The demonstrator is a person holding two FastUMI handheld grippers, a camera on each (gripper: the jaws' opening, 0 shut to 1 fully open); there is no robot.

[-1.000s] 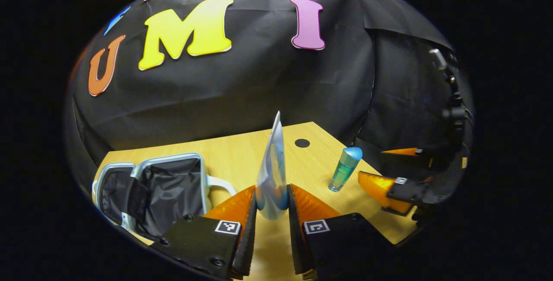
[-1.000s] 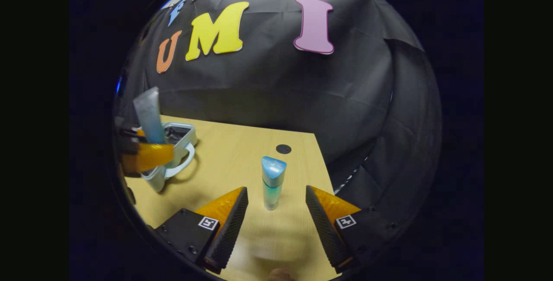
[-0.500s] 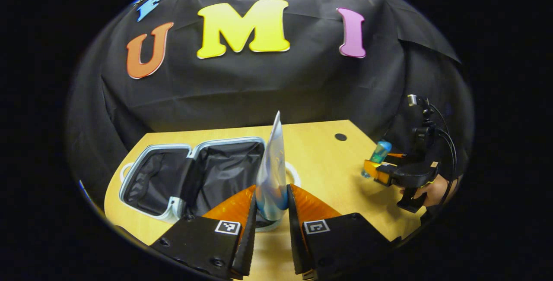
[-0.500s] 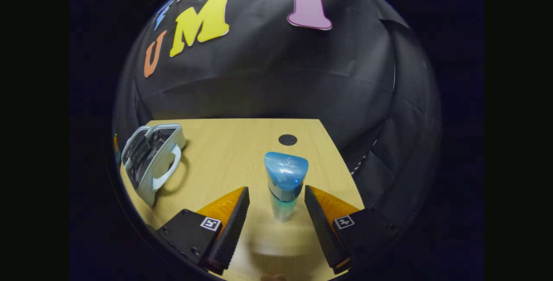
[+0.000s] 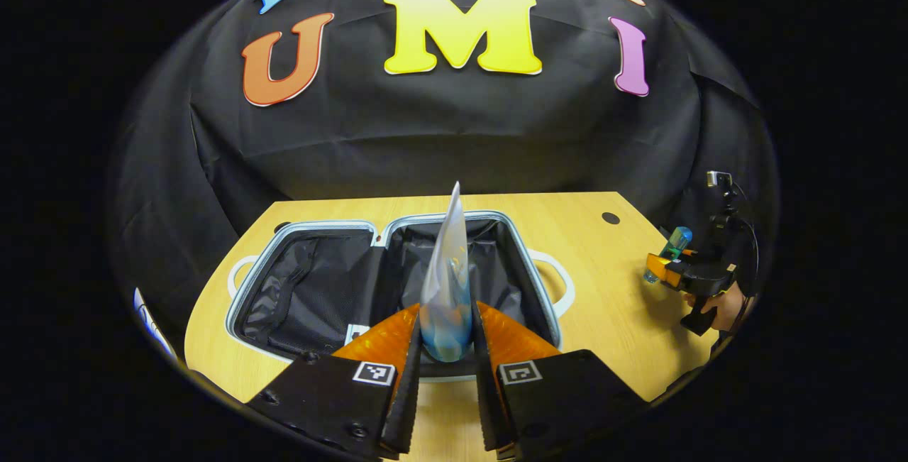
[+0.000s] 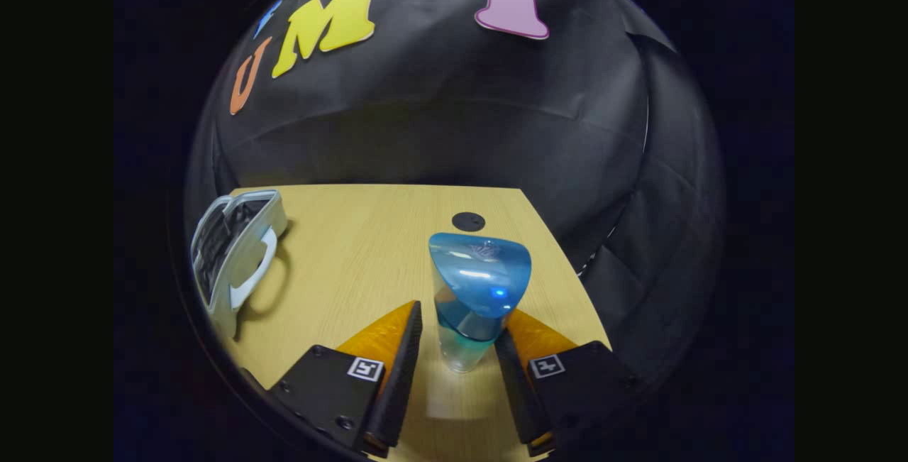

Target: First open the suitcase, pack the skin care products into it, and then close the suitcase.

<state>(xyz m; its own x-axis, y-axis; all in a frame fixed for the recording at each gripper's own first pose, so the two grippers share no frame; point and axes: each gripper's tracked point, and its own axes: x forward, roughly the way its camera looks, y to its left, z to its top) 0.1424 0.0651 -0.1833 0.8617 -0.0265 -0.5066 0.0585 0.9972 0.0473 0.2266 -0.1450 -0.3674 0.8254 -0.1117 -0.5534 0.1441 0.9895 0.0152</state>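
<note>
Black lining shows inside the suitcase point(image 5: 298, 292), which lies flat and fully open on the bench point(image 5: 596, 306), both halves up, so products can be lowered straight in. It sits just ahead of and below the left tool point(image 5: 445, 338). That tool is clenched on the lower end of a pale squeeze tube point(image 5: 447, 284), both fingers pressing its sides. The tube stands upright with its flat crimped end on top, over the suitcase half nearer the tool, which looks like the spot for setting it down.

Well off to the left tool's right, the right tool point(image 6: 457, 348) is at the blue-capped bottle point(image 6: 472, 292). In the right gripper view the bottle stands upright on the bench between that tool's fingers, which sit close on either side below the cap. Whether both already press on it I cannot tell. From there the suitcase point(image 6: 234, 256) lies far to the left, handle point(image 6: 255, 274) outward. Packing, I judge, is only beginning.
</note>
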